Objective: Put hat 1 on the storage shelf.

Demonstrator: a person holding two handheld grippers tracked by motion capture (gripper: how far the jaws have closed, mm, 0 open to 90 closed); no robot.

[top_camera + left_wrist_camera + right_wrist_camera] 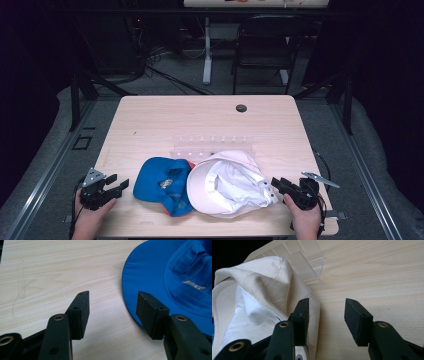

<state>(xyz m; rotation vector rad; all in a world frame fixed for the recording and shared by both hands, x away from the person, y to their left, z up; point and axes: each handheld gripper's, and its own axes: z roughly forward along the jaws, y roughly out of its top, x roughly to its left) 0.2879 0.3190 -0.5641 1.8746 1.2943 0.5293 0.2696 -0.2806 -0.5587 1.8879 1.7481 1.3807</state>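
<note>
- White hat [231,182] lies touching blue hat [161,183] on the table [200,120].
- Left gripper [118,186]: jaws wide, empty.
- Right gripper [276,183]: jaws wide, empty, at the white brim.

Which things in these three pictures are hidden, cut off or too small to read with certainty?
- Small white logo on the blue fabric hat: blurred in the left gripper view, unreadable.
- Orange part beside the blue hat: mostly covered by the cream canvas hat in the high view.
- Clear plastic rack: its near part is hidden behind the cream hat, and the frame edge cuts it in the right gripper view.
- Small dark round thing on the far tabletop: too small to identify.
</note>
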